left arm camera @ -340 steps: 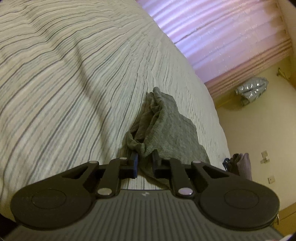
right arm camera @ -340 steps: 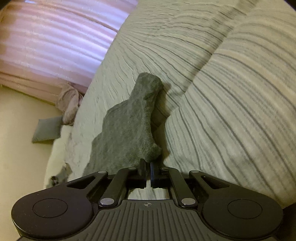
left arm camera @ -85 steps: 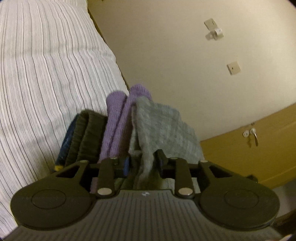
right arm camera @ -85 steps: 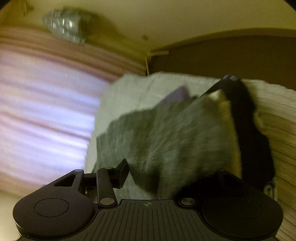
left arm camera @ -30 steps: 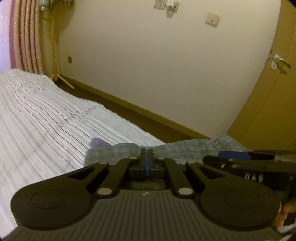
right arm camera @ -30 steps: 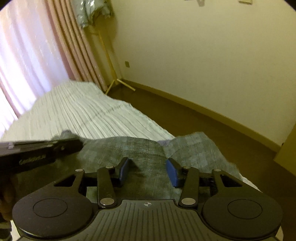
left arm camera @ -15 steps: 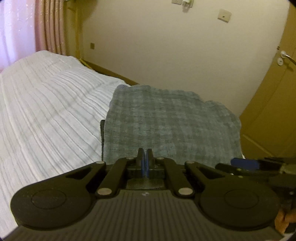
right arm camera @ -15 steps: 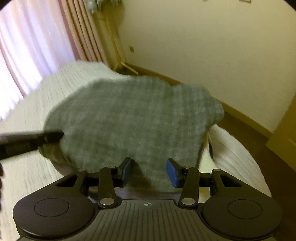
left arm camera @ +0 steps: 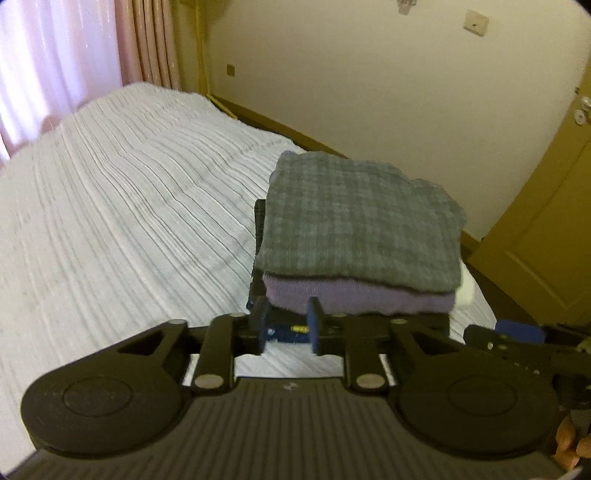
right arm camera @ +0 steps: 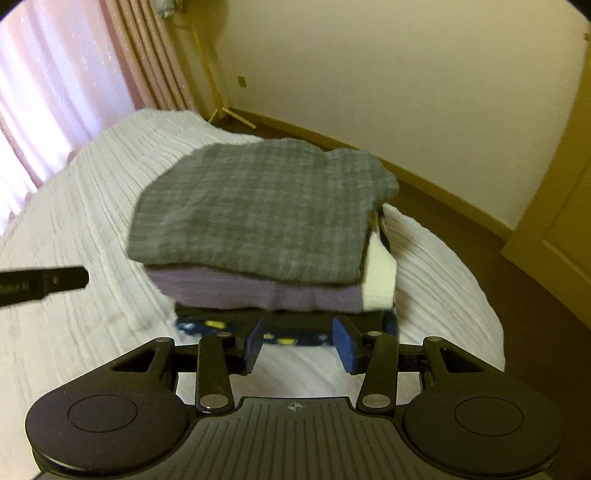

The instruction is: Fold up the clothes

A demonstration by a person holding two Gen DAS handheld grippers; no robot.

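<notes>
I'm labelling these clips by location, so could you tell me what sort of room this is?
Most likely a bedroom: a bed with a striped white cover fills the view, pink curtains hang over a bright window, and a stack of folded clothes sits on the bed near a wooden door.

A bed [left arm camera: 122,206] covered in a white ribbed spread fills the near side of the room, its far end reaching toward a window hung with pink curtains [left arm camera: 147,40] that glow with daylight. A plain cream wall [right arm camera: 388,66] runs behind, met at the bottom by a wooden skirting board [right arm camera: 424,173] and a dark brown floor [right arm camera: 461,225]. A yellow-brown door [left arm camera: 546,229] with a metal handle stands at the right. A light switch [left arm camera: 475,23] sits high on the wall.
</notes>
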